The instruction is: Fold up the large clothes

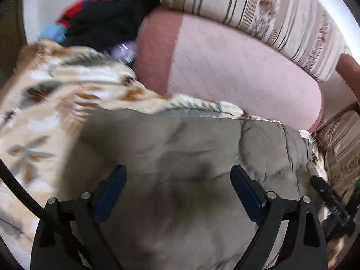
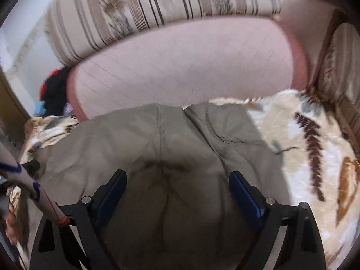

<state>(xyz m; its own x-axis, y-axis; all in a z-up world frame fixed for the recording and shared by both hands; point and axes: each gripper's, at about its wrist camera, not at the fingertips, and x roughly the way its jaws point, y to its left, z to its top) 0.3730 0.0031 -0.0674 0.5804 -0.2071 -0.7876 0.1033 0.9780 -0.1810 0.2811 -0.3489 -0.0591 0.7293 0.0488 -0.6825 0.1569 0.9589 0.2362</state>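
A large khaki-grey padded garment (image 1: 180,148) lies folded on a cream floral blanket (image 1: 56,94). It also shows in the right wrist view (image 2: 157,144). My left gripper (image 1: 178,177) is open just above the garment, with cloth showing between its blue pads (image 1: 112,189). My right gripper (image 2: 177,180) is open too, just above the same garment near a dark crease, holding nothing. The right gripper's black tip (image 1: 326,193) shows at the right edge of the left wrist view. Both views are motion-blurred.
A pink bolster cushion (image 1: 236,67) lies behind the garment, under a striped beige sofa back (image 1: 270,11). A pile of dark, red and blue clothes (image 1: 90,18) sits at the far left. A striped armrest (image 2: 342,67) bounds the right side.
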